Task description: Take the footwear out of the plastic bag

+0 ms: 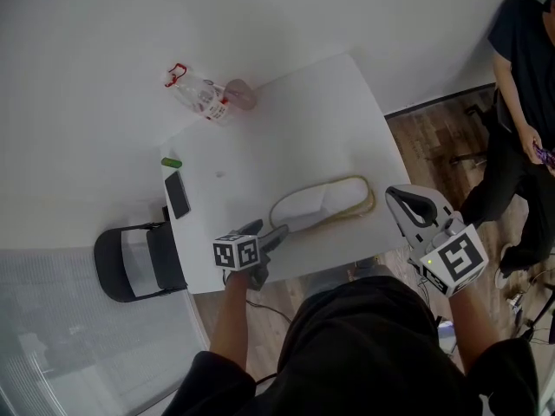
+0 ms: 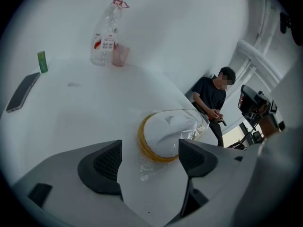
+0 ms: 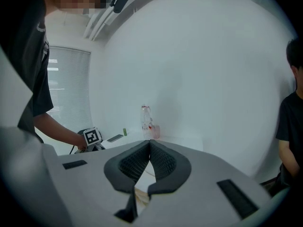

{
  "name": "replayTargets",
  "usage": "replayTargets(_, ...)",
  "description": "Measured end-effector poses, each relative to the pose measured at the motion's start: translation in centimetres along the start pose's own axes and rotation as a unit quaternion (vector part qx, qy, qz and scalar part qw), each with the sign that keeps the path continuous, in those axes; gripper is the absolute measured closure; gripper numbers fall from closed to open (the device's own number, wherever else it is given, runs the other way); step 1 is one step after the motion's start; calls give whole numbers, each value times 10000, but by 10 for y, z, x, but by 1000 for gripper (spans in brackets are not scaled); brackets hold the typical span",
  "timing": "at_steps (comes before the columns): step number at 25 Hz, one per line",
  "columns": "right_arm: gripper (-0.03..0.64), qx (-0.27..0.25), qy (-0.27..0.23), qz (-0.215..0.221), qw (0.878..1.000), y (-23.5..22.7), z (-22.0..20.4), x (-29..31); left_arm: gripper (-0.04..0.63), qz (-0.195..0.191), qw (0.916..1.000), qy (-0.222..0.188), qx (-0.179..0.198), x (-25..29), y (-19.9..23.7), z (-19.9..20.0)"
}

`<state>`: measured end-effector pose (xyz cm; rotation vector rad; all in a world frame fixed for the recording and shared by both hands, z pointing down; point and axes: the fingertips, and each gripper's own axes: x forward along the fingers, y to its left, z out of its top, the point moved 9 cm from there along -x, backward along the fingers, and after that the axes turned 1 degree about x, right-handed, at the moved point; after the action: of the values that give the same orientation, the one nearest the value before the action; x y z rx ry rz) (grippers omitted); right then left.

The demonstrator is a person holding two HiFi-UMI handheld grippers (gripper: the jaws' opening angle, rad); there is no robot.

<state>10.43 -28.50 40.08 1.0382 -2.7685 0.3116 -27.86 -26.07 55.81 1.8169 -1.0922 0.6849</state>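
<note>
A white slipper (image 1: 321, 204) with a tan sole rim lies in a clear plastic bag (image 1: 368, 199) near the front edge of the white table (image 1: 303, 128). My left gripper (image 1: 276, 235) sits at the slipper's left end. In the left gripper view its jaws stand open (image 2: 149, 160), the slipper (image 2: 165, 135) just ahead of them. Crinkled film of the bag (image 2: 147, 167) lies between the pads, which do not press on it. My right gripper (image 1: 408, 204) hangs off the table's right side, beyond the slipper's other end. Its jaws (image 3: 149, 160) are shut with nothing in them.
A clear plastic bottle (image 1: 201, 95) and a pink cup (image 1: 240, 94) stand at the table's far left corner. A dark phone (image 1: 177, 194) and a small green object (image 1: 172, 162) lie along the left edge. A chair (image 1: 139, 260) is at the left, a person (image 1: 520, 102) at the right.
</note>
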Motion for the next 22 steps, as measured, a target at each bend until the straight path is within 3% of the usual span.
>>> replayTargets(6, 600, -7, 111, -48, 9999, -2, 6, 28, 233, -603, 9977, 168, -242, 18, 3, 11)
replayTargets(13, 600, -34, 95, 62, 9999, 3, 11, 54, 240, -691, 9967, 413, -133, 28, 4, 9)
replayTargets(22, 600, 44, 144, 162, 9998, 1, 5, 58, 430, -1013, 9938, 425, -143, 37, -5, 13)
